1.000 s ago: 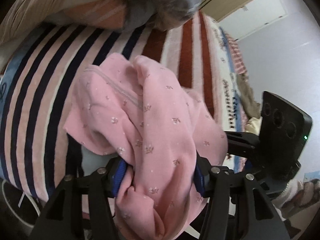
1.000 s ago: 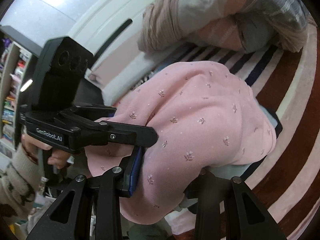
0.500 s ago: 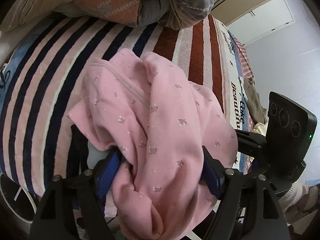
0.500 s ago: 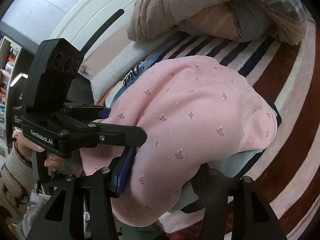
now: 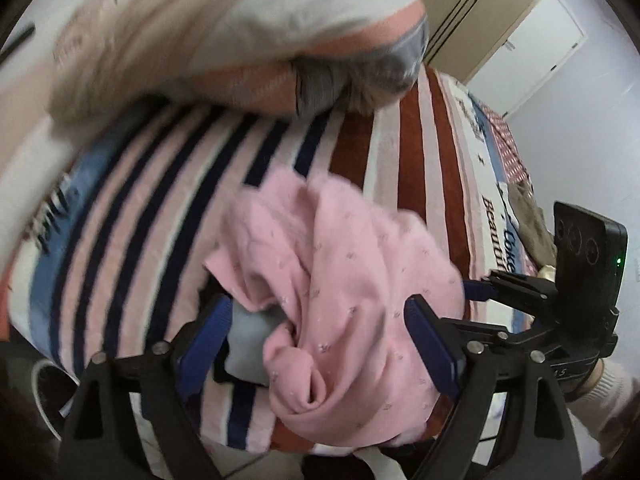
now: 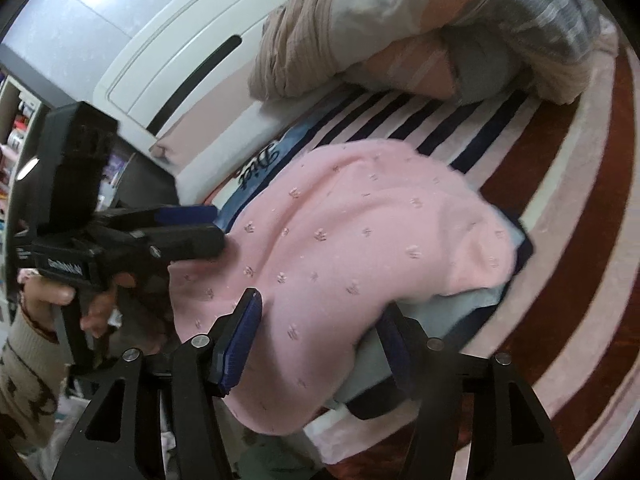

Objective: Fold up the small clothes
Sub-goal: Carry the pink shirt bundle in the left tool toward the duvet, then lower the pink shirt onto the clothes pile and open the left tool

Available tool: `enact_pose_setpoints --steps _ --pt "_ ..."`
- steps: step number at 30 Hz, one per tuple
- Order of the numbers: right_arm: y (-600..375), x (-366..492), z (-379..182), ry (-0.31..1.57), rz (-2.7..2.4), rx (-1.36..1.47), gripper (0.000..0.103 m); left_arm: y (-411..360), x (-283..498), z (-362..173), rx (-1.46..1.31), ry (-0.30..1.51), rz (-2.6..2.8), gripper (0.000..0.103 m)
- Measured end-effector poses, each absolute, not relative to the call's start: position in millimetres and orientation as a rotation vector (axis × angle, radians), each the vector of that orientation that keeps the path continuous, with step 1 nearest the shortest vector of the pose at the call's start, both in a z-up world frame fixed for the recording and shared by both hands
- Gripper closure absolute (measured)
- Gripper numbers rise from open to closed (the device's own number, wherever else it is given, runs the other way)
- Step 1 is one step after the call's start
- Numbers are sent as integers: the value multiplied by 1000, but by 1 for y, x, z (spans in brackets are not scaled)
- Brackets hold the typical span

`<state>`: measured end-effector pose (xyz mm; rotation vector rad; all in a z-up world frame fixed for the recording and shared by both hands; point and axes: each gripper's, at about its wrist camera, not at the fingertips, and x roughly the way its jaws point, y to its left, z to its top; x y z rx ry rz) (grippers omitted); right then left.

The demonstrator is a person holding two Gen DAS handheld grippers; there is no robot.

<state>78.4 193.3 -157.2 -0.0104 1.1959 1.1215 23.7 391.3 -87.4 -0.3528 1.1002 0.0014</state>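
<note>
A pink garment with small flower prints [image 5: 344, 288] lies bunched on the striped bed cover [image 5: 160, 184], over a pale blue cloth [image 5: 248, 344] and something dark. It also shows in the right wrist view [image 6: 352, 248]. My left gripper [image 5: 316, 336] is open, its blue pads standing either side of the garment's near end without pinching it. My right gripper [image 6: 320, 340] is open too, jaws wide around the garment's near edge. Each gripper shows in the other's view: the right one [image 5: 480, 292] and the left one [image 6: 188, 224].
A heap of bedding and pillows [image 5: 224, 40] lies at the far side of the bed, also in the right wrist view [image 6: 420, 28]. A white headboard or panel [image 6: 180, 68] stands at the left. The bed's near edge runs just under both grippers.
Both grippers opened and let go of the pink garment, which now rests on the bed. The left gripper pulled back a little; the garment's near end slumped.
</note>
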Motion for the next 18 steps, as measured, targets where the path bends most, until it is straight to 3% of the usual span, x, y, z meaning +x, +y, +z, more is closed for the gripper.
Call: enact_pose_setpoints --steps 9,14,15,17,18 --pt "119 47 -109 941 955 -48 42 320 -7 -33 -183 827 103 16" --pt "63 15 -87 779 834 -93 37 262 -37 -20 -135 618 181 1" --pt "49 6 -84 730 800 -114 35 247 -44 -22 -112 564 197 1" --pt "23 -10 -83 641 739 -150 17 224 -55 -32 -78 501 230 1" --pt "10 -18 -84 596 709 -163 14 217 -57 -37 -70 479 230 1"
